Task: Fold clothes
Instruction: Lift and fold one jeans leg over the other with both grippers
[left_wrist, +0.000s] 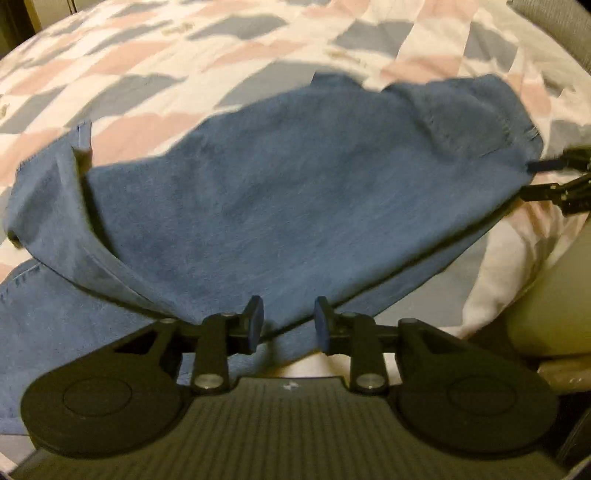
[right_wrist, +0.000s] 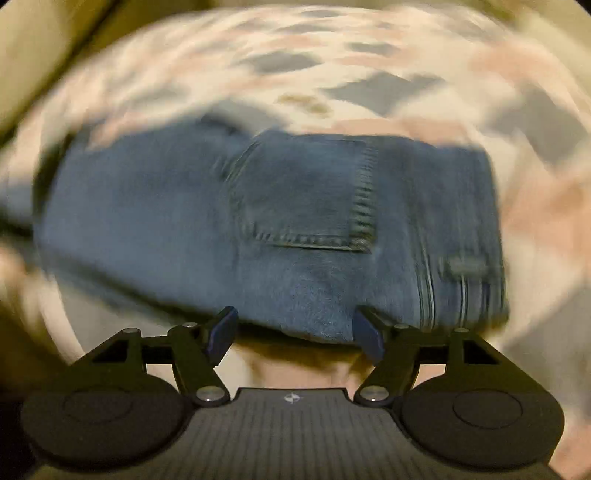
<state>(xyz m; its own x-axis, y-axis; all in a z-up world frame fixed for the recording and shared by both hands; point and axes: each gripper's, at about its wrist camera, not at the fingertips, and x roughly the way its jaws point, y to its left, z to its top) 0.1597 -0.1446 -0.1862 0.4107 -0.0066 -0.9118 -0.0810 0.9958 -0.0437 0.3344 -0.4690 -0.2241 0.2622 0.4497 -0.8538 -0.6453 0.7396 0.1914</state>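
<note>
The jeans (left_wrist: 280, 192) lie folded over on the bed (left_wrist: 155, 62), both the left claw (left_wrist: 288, 326) and right claw (right_wrist: 293, 332) wide and empty at 6 o'clock, so tidying seems left

One pair of blue denim jeans (left_wrist: 280, 206) is counted, spread over one pink, grey and white patterned bedsheet (left_wrist: 155, 62). One stitched back pocket (right_wrist: 303, 192) is seen on the denim, and one belt loop (right_wrist: 467, 266). Two black two-finger grippers are counted: left (left_wrist: 289, 325), right (right_wrist: 293, 332).
</note>
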